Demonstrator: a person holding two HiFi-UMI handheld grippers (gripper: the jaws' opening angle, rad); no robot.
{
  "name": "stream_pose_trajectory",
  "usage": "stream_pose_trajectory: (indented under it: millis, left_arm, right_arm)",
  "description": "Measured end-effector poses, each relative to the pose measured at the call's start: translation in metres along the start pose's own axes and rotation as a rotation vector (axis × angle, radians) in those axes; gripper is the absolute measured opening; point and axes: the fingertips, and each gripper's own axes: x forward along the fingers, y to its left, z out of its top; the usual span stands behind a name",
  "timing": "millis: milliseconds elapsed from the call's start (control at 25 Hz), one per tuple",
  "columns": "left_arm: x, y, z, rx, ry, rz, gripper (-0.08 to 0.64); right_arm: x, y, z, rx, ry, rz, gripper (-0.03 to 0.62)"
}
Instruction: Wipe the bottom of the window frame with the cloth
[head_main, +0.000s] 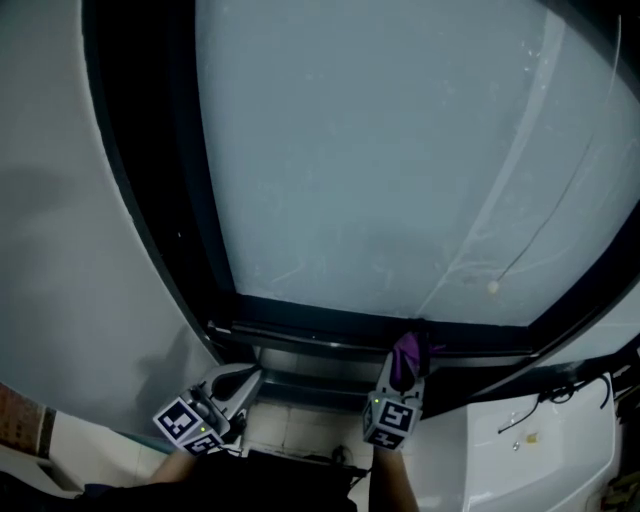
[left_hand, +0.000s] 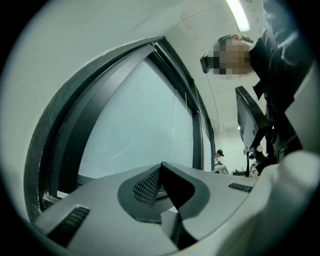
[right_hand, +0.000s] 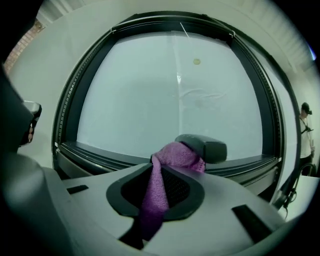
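Jaws of the right gripper (right_hand: 176, 159) are clamped on the cloth (right_hand: 162, 175), a purple one. One bunch of it bulges out past the tips and a strip trails back down between the pads. From the head view the cloth (head_main: 407, 353) lies over the bottom rail of the window frame (head_main: 320, 338), right of the rail's middle. Whether it presses on the rail cannot be told. In the right gripper view that rail (right_hand: 95, 154) runs just behind the cloth, with the pale glass (right_hand: 165, 90) above it.

The left gripper (left_hand: 160, 171) has its jaws drawn together with nothing between them. It hangs low at the frame's bottom left corner (head_main: 236, 384), apart from the right gripper (head_main: 398, 384). A grey wall (head_main: 60, 240) lies left of the frame, and a white unit (head_main: 545, 450) with a dark cable on it stands at the lower right.
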Motion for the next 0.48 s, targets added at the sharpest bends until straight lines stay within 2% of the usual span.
stream_pose_trajectory:
  millis: [200, 480]
  left_arm:
    - [-0.002, -0.007, -0.002, -0.03, 0.024, -0.026, -0.003]
    - [-0.005, -0.005, 0.0, -0.027, -0.012, -0.043, -0.003]
  right_arm:
    - [0.003, 0.014, 0.009, 0.022, 0.001, -0.013, 0.057]
    - [0.021, 0.02, 0.021, 0.06, 0.004, -0.035, 0.057]
